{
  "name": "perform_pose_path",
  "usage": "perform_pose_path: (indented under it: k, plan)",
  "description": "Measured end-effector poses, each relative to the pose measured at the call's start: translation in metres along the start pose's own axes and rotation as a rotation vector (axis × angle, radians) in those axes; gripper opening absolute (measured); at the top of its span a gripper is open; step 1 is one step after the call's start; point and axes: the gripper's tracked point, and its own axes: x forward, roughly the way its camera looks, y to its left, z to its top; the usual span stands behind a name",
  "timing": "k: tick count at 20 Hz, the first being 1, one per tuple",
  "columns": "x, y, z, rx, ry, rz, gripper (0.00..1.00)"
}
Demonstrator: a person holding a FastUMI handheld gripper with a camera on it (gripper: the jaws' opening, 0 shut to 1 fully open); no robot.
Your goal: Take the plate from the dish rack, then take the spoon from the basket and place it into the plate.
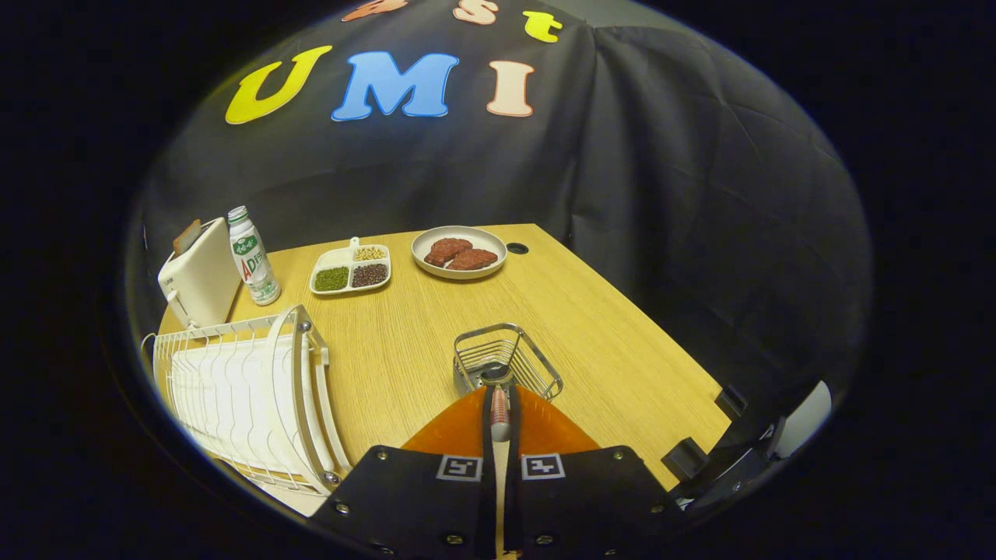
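I have the spoon (499, 412) pinched between closed fingers (489, 412) above the basket (507, 359); I'd lift straight before swinging

1 dish rack (249, 397) – 1 basket (510, 359), 1 toaster (198, 280), 1 bottle (253, 257), 2 food dishes (459, 253).

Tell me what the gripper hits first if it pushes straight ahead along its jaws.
Likely the wire basket, just ahead of the gripper, whose jaws are closed on the spoon. Depth is hard to judge.
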Motion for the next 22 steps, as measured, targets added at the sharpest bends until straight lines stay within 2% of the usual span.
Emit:
perform_pose_path:
  k: [13, 17, 22]
  plan:
    - [-0.063, -0.004, 0.025, -0.047, -0.080, -0.013, 0.04]
    - [-0.096, 0.013, 0.035, -0.074, -0.130, 0.029, 0.04]
    - [-0.146, 0.053, 0.031, -0.109, -0.183, 0.139, 0.04]
